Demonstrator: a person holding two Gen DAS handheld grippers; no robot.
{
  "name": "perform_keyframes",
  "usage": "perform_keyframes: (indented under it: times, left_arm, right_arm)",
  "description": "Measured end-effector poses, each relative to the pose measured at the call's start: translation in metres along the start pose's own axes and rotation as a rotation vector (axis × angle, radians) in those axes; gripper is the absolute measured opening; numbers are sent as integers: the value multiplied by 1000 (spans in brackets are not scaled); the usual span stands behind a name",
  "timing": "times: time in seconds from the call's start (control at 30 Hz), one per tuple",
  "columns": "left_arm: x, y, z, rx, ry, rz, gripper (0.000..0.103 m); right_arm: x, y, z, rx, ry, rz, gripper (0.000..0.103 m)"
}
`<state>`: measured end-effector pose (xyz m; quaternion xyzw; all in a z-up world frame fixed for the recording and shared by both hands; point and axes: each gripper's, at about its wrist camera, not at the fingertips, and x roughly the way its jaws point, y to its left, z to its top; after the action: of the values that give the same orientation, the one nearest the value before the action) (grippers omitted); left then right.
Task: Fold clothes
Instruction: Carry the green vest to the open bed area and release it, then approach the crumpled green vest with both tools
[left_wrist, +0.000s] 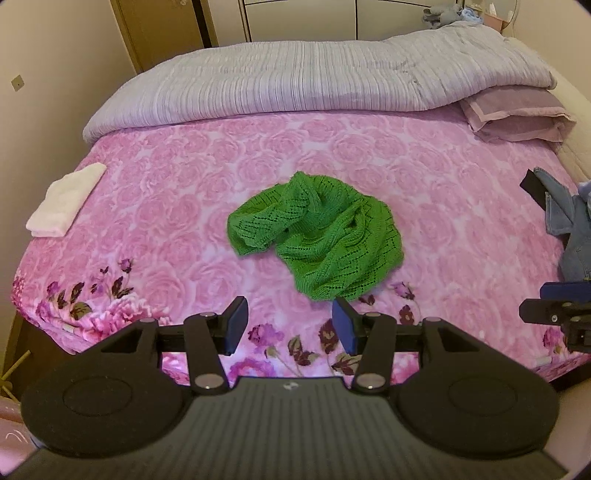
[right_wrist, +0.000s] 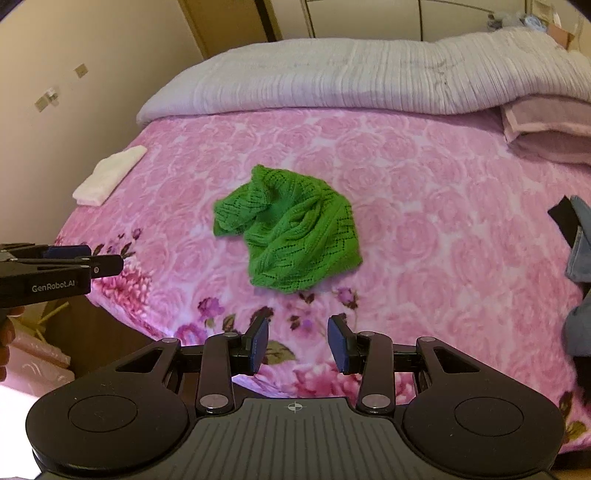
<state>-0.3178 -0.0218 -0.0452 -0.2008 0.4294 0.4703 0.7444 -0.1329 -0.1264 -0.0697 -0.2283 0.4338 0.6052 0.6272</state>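
Both wrist cameras looked steeply down from near edge of bed (left_wrist: 155, 206), each over its own gripper's fingers: left gripper (left_wrist: 290, 328), right gripper (right_wrist: 298, 345). Both faced far side, toward grey quilt (left_wrist: 295, 77) and wall beyond. Each stood near, near edge of bed just under fingers. Shared ground: crumpled green knit (left_wrist: 317, 236) at centre, folded white cloth (right_wrist: 109, 175) at left edge, denim at right. Each view caught other gripper at its frame edge, cameras side by side
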Motion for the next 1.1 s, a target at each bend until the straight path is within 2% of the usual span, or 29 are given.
perform_keyframes:
  times: [0.33,0.53,0.67,0.87,1.1]
  left_arm:
    - [-4,-1,-2,-10,-3,8,46]
    - [6,25,-12,-37,11,8,46]
    - [17,45,-18,-42,18,3,46]
    - [40,79,-9,-20,15,-50,46]
    - [78,139,25,36,-2,-144,46]
  right_arm:
    - [4,-10,-3,-16,-4,1,40]
    - [11,-22,-2,12,-39,-6,40]
    - [21,-25,1,28,-27,-18,40]
    - [44,-17,12,66,-3,-46,40]
    - [83,14,45,139,10,-97,40]
